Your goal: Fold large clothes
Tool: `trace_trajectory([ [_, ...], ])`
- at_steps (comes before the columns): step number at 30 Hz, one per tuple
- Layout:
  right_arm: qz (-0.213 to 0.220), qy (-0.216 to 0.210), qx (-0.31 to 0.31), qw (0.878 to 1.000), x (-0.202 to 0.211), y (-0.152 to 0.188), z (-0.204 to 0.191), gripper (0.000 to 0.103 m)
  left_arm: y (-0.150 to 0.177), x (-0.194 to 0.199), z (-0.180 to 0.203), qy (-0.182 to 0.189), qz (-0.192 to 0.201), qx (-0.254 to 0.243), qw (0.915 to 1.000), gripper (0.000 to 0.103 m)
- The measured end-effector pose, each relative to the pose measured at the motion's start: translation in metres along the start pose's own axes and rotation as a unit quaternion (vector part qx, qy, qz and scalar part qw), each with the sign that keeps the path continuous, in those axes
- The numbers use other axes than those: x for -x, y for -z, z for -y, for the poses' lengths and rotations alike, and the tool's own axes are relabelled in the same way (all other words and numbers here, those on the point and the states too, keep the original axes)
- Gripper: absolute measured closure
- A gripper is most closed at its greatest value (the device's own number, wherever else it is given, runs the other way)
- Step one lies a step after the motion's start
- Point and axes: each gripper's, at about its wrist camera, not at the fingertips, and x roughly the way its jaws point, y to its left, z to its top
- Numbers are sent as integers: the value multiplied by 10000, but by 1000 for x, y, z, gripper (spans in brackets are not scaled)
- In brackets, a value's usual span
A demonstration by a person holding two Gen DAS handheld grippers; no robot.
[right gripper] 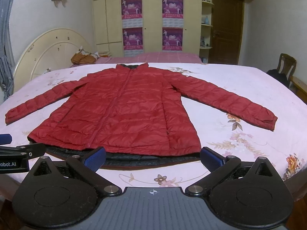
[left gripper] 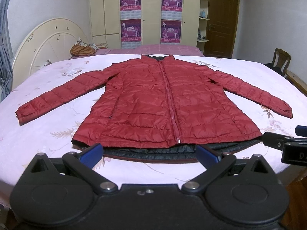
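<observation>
A red quilted jacket (left gripper: 153,103) lies flat and zipped on the pink floral bed, sleeves spread out to both sides, collar far from me; its dark lining shows at the near hem (left gripper: 153,151). It also shows in the right wrist view (right gripper: 122,111). My left gripper (left gripper: 149,153) is open and empty, hovering just in front of the hem. My right gripper (right gripper: 152,158) is open and empty, in front of the hem's right part. The right gripper also shows at the left wrist view's right edge (left gripper: 287,143), and the left gripper at the right wrist view's left edge (right gripper: 19,153).
The bed (left gripper: 48,126) has a cream round headboard (left gripper: 44,44) at left with a striped pillow (left gripper: 82,49). A wardrobe (left gripper: 151,13) with posters and a brown door (left gripper: 220,21) stand behind. A wooden chair (left gripper: 282,61) stands at right.
</observation>
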Motion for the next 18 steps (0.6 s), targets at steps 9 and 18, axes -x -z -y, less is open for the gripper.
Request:
trace_trajectory([
  [9,7,5,-7,10000,0,0,1,0,1,-1,1,-15,6,-4,10000,0],
  [18,5,2,-8,10000,-1,0,2,0,1,-1,1,-14,5,-6,10000,0],
])
